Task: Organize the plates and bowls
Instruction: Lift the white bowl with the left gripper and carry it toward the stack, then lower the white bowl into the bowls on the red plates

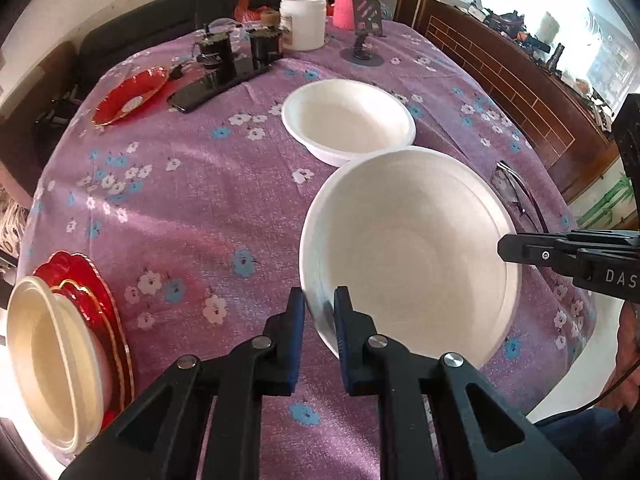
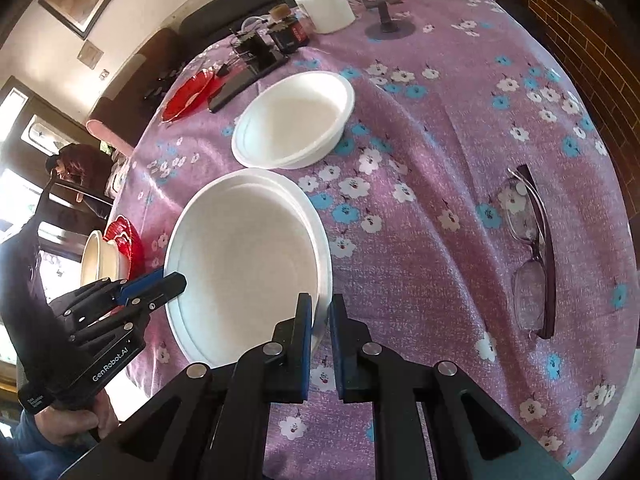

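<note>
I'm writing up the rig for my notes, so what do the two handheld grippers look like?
Both are matte black plastic with triangular cut-outs and silver pivot bolts. The left gripper and right gripper have blue-padded jaws. White lettering reads "DAS" on the right one and "GenRobot.AI" on the left. A bare hand with a blue sleeve grips the left handle.

Three white bowls are showing: one [image 1: 408, 248] at about four o'clock in the left wrist view, one [image 1: 348, 118] sitting at one o'clock, and one [image 1: 52, 364] lying at eight o'clock. Two red plates are showing: one [image 1: 130, 94] at eleven o'clock, one [image 1: 94, 296] under that last bowl. One pair of glasses [image 2: 532, 252] is lying at three o'clock in the right wrist view.
</note>
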Demonstrator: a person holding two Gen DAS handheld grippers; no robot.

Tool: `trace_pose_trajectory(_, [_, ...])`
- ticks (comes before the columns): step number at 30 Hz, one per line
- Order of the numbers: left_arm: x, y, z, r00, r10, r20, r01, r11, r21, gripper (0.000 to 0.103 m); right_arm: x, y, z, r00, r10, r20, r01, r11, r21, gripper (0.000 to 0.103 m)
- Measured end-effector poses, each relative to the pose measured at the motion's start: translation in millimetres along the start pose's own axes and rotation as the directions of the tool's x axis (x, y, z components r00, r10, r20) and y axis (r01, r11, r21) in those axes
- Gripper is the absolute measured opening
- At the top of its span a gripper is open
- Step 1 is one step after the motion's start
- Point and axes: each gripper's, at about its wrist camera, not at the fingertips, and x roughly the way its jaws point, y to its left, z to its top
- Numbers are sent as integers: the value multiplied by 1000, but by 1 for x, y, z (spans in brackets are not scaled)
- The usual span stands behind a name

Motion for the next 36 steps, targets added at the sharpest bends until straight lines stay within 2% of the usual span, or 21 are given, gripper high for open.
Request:
trace_pose_trajectory(11, [-25,30,-7,999,32,37,-29,996,-85,14,0,39,15,1000,26,-1,-26,995,-96,10])
trace_pose_trajectory(20, [-57,66,-11,993,79,83,-63,981,-183,14,0,88,30,998,61,-8,-62,979,-195,10])
trace_pose_trajectory(27, [-91,100,-21,985,119,127,-81,959,-271,15,1,134,42,995,95,-16,-96,956,-277,10])
trace_pose_trajectory(36, [-135,152,-48,971,178,161,-100,910,-402,15,8,205,45,986,156,-54,-165,908,-385,10])
